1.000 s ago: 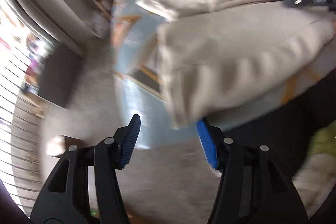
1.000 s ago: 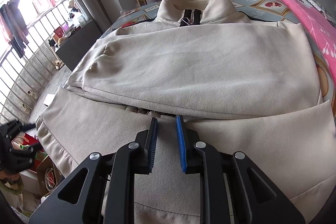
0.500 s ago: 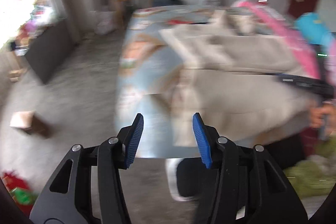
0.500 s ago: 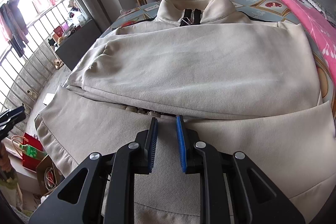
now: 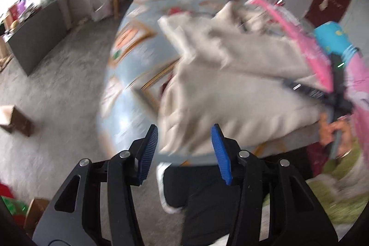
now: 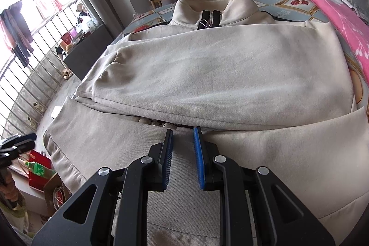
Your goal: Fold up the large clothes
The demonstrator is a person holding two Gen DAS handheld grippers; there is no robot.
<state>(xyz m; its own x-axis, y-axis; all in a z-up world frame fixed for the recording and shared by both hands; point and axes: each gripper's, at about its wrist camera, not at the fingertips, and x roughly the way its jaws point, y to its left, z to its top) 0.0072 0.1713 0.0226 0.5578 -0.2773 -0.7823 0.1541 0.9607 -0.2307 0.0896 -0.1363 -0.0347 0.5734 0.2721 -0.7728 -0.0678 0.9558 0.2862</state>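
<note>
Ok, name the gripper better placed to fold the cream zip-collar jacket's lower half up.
Right. The right gripper pinches the cream zip-collar jacket near its hem; the left gripper, jaws just closing, empty, hangs beyond the blue patterned bed's edge.

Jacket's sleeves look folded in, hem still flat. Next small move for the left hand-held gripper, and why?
Probably bring the left hand-held gripper down onto the hem corner of the beige jacket at the bed's edge. Its jaws stand apart with nothing between them, off the bed, while the right hand-held gripper sits at the hem's middle, jaws narrow over the cloth. The bottom half is unfolded, so a corner grip seems needed first.
</note>
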